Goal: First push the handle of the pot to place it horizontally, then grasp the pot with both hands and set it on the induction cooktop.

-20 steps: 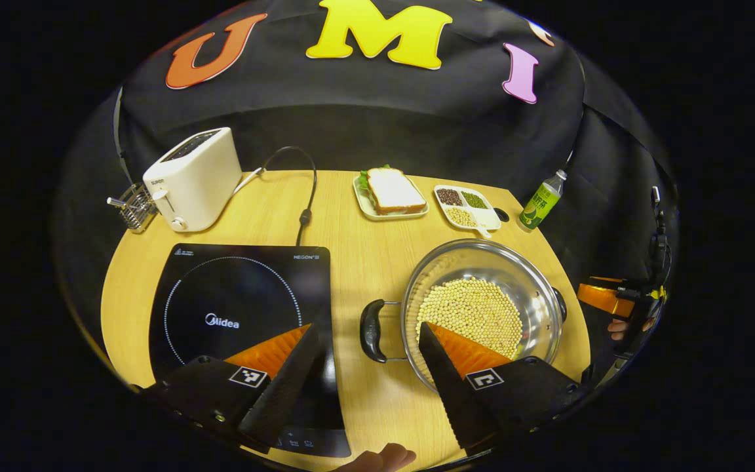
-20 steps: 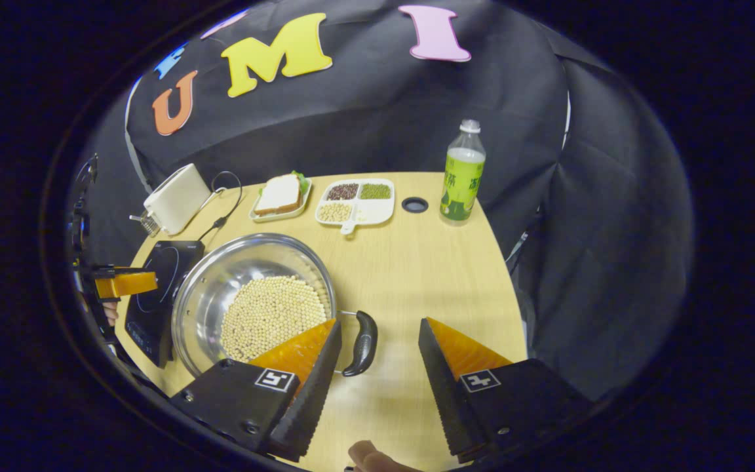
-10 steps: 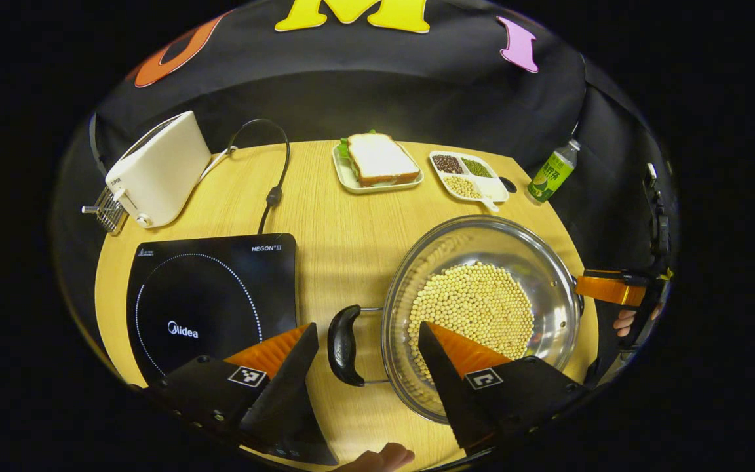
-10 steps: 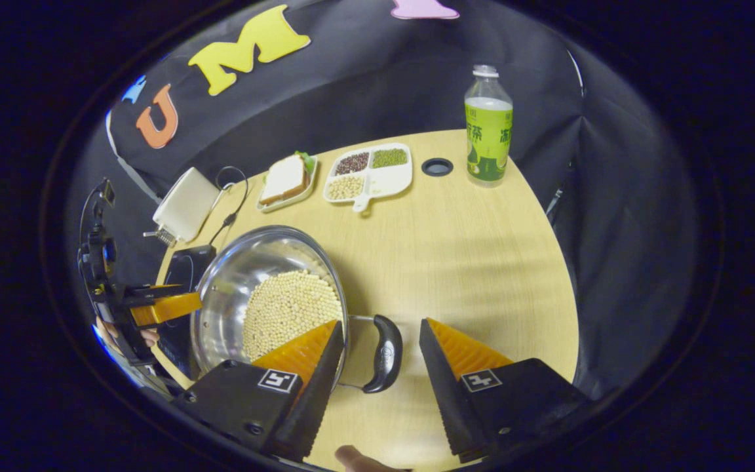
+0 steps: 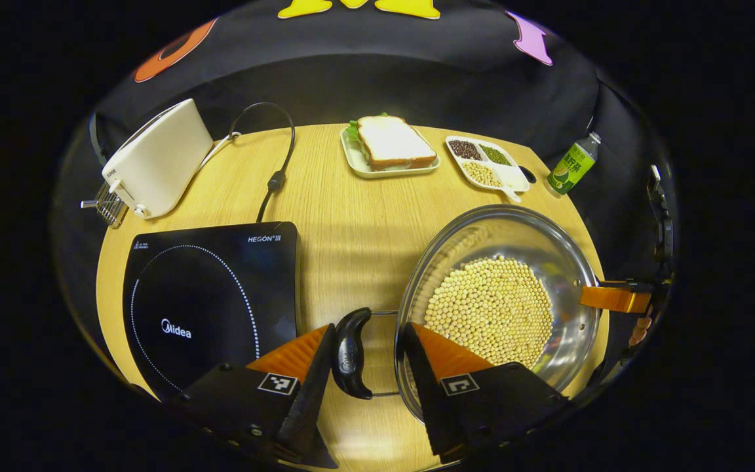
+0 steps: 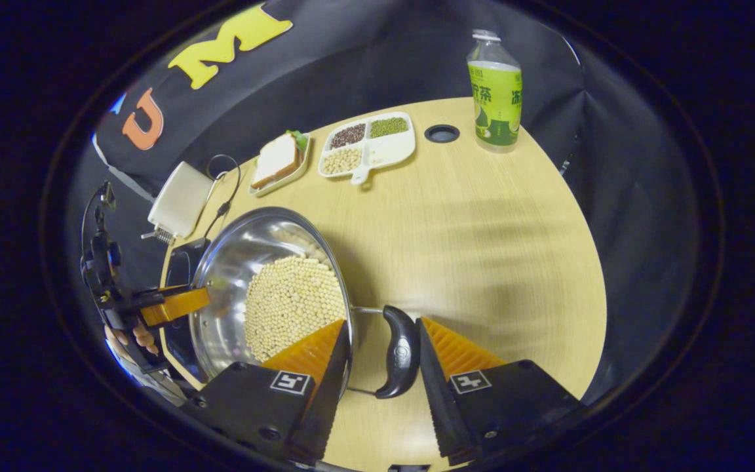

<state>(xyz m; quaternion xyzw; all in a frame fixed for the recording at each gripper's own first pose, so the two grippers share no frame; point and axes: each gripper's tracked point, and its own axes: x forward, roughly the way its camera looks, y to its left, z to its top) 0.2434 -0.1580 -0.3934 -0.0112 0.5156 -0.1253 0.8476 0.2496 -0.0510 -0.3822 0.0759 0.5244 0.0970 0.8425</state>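
Note:
A steel pot holding soybeans stands on the wooden table, to the right of the black induction cooktop. Its two black handles point left and right. In the left gripper view my left gripper is open and straddles the near handle, with a gap still on the pot side. In the right gripper view my right gripper is open around the other handle, one finger over the pot's rim. Each gripper also shows as a finger at the pot's far side.
A white toaster and a black cord lie behind the cooktop. A sandwich plate, a divided dish of beans and a green bottle stand along the back. A cable hole sits near the bottle.
Both grippers have moved in toward the pot, each bringing a handle between its fingers. The left gripper's fingers have narrowed around its handle. The pot has stayed in place.

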